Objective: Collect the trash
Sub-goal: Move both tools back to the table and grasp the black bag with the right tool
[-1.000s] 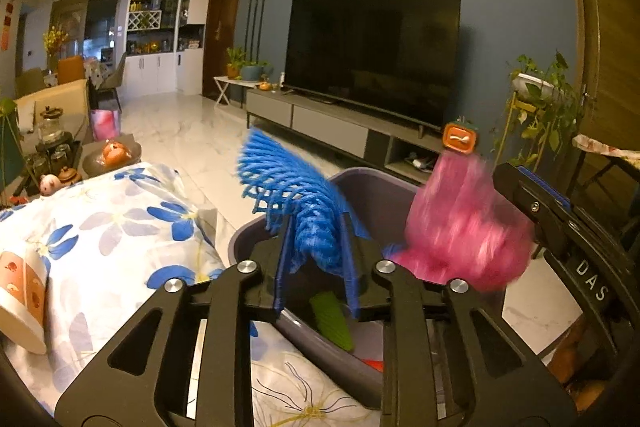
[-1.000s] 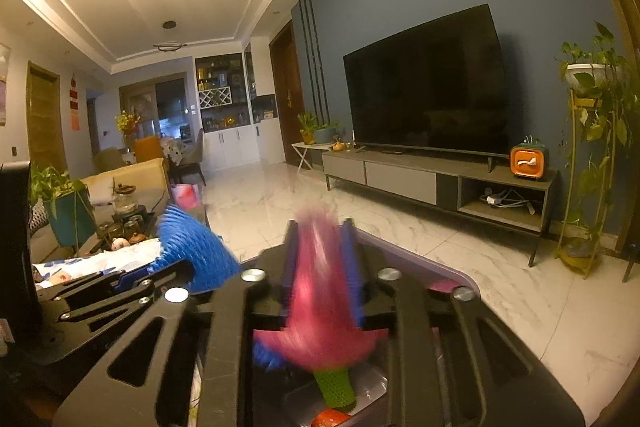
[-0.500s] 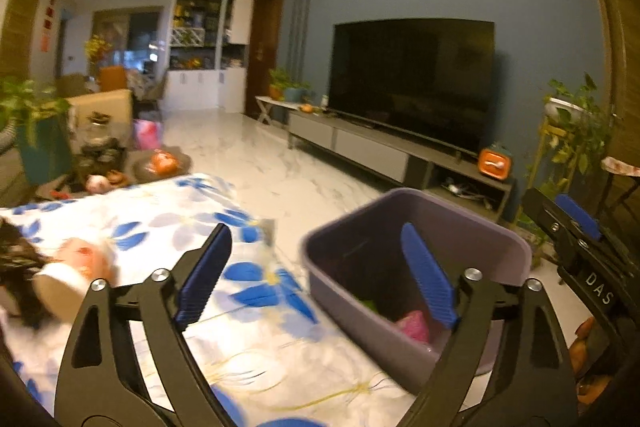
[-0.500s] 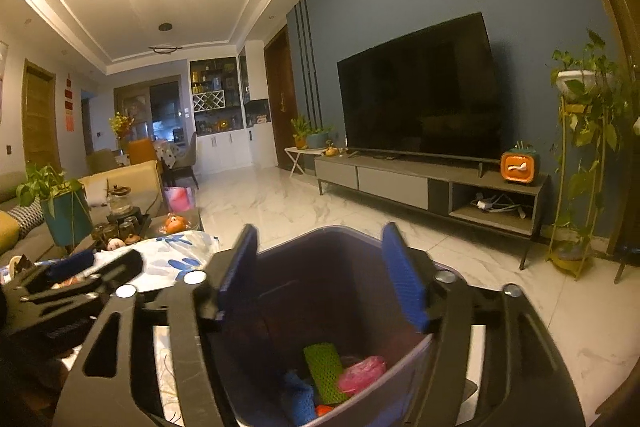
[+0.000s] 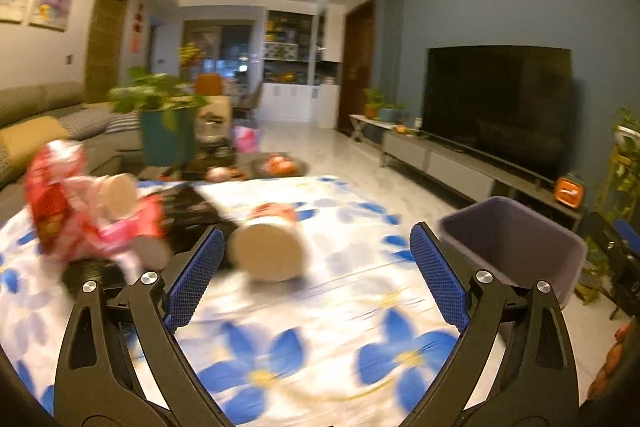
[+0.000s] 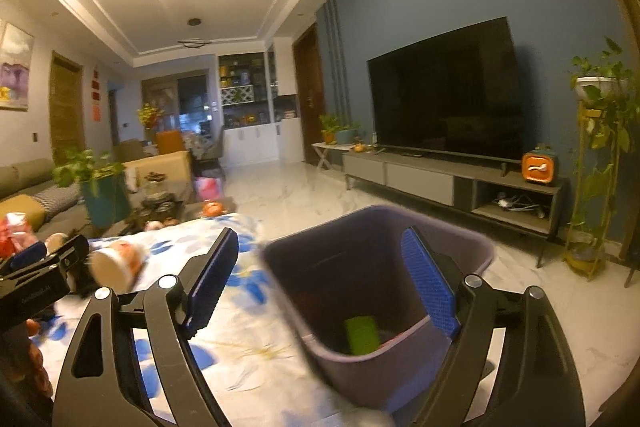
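Cup (image 5: 269,247) seemingly just beyond left tongs (image 5: 316,275)

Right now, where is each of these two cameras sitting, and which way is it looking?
Left wrist: rides the left gripper, facing the floral table and a tipped paper cup; only its opening, empty jaws show.
Right wrist: rides the right gripper, over the purple bin; jaws opening, empty.
Shared: bin, cup, TV; each glimpses the other gripper.

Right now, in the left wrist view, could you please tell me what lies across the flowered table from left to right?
Red crumpled wrapper → black packet → tipped paper cup → purple bin at the table's right edge.
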The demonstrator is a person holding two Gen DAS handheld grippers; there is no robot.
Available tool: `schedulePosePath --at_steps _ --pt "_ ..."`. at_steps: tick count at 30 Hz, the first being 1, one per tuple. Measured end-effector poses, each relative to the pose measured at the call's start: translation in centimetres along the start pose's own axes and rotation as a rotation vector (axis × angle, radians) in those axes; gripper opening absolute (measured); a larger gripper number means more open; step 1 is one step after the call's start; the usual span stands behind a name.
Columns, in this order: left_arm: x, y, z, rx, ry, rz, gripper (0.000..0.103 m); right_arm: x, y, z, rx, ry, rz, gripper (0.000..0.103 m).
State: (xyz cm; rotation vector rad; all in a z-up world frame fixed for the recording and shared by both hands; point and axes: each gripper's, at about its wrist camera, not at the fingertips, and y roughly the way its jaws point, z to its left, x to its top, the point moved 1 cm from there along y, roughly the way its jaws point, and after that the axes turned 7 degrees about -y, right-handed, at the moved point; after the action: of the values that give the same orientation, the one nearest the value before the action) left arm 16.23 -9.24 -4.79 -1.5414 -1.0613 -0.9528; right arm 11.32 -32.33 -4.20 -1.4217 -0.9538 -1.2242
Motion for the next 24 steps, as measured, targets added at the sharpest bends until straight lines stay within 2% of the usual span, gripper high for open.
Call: schedulePosePath --at_steps 7,12,17,24 --pt "-0.2 -4.1 7.8 0.168 -0.072 -0.034 0.092 0.0 -1.4 5.6 0.146 -0.031 0.003 0.081" --pt "-0.9 -6.7 13.5 0.288 -0.127 -0.029 0.092 -0.4 -1.8 11.0 0.271 -0.079 0.015 0.081" --pt "-1.1 -8.9 17.6 0.373 -0.161 -0.037 0.093 -1.3 -2.2 16.8 0.394 -0.132 0.037 0.081" --pt "-0.5 -11.4 21.5 0.445 -0.198 -0.062 0.093 -2.4 -2.0 23.2 0.522 -0.172 0.080 0.081"
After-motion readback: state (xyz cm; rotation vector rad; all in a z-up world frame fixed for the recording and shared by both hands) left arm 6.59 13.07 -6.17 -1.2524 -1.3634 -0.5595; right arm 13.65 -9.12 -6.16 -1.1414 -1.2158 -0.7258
